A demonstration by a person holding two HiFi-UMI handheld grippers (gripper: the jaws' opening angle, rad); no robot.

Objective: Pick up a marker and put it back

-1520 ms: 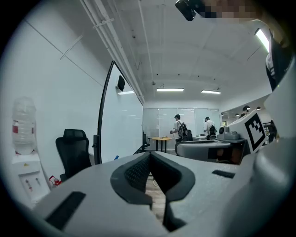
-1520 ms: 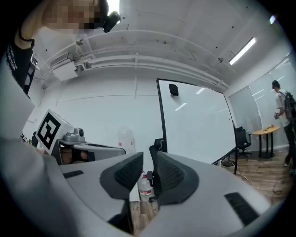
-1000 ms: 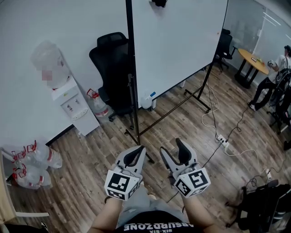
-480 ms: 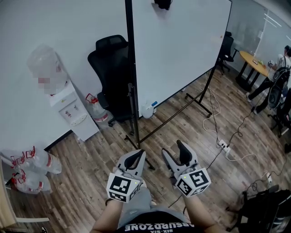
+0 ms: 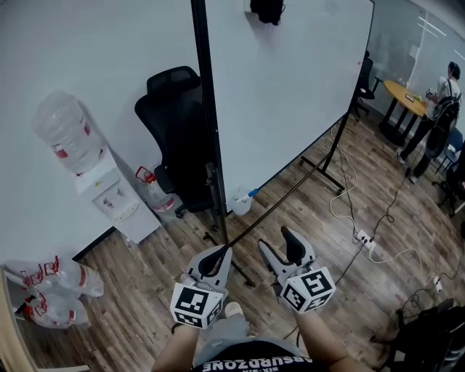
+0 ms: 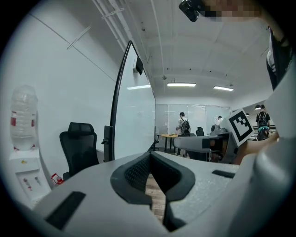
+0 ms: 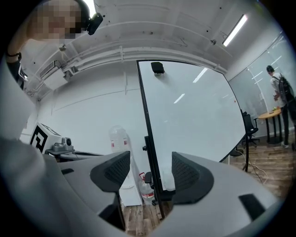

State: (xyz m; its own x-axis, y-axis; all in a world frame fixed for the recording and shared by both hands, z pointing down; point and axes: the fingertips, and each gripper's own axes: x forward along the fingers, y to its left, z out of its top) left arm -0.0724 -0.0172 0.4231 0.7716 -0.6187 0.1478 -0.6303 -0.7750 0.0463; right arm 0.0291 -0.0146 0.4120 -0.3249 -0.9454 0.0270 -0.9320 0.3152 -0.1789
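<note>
1. Marker: none shows in any view, so I cannot tell where it lies. The left gripper [image 5: 218,254] is clenched on nothing. The right gripper [image 5: 276,242] is released and empty, and both are held low by the person's body.
2. Just ahead, the whiteboard stand's floor rail [image 5: 290,190] crosses the wooden floor. A step forward could catch on it and jolt the board.
3. To the right, cables [image 5: 385,211] and a power strip [image 5: 363,238] trail loose, another likely trip.
4. To the left, the office chair [image 5: 171,138] and water dispenser [image 5: 116,203] crowd the stand's black post [image 5: 207,131]. The open room is straight ahead and to the right.
5. Farthest, a dark object [image 5: 267,10] sits on the top edge of the whiteboard [image 5: 290,87]. If that is the marker's place, a high reach risks nudging the board or fumbling the grasp.
</note>
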